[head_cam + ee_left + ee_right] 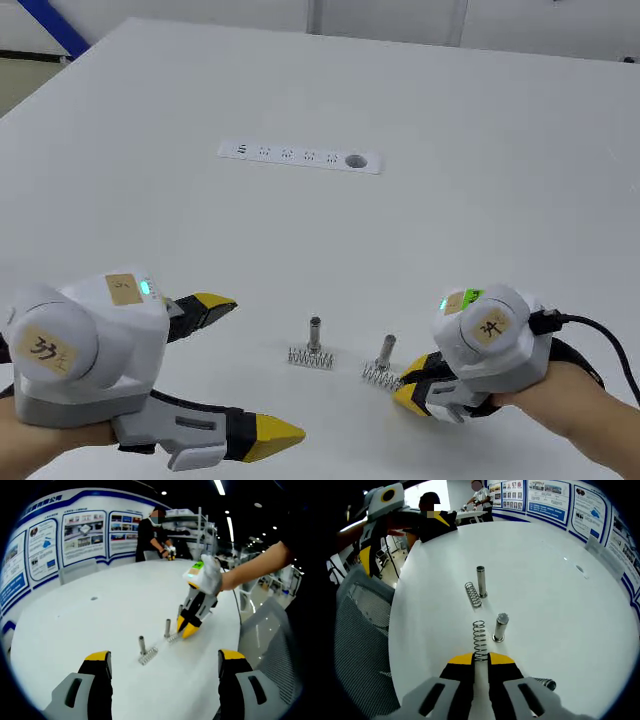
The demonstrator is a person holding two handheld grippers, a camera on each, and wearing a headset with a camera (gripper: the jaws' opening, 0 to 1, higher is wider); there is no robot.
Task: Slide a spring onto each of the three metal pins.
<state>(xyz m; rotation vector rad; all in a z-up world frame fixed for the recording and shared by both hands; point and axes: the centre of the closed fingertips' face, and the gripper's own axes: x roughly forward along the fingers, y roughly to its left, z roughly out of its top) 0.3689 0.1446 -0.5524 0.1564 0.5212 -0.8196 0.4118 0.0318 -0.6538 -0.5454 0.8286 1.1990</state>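
Two short metal pins stand upright on the white table: one with a spring lying at its foot, the other closer to my right gripper. That gripper is shut on the end of a second spring, which lies flat beside the nearer pin. A third pin peeks out behind the right gripper, and a coil shows under its jaw. My left gripper is open, to the left of the pins, holding nothing.
A white socket strip is set into the table further back. The table edge runs close beside the pins, with a mesh chair next to it. People stand at another table in the background.
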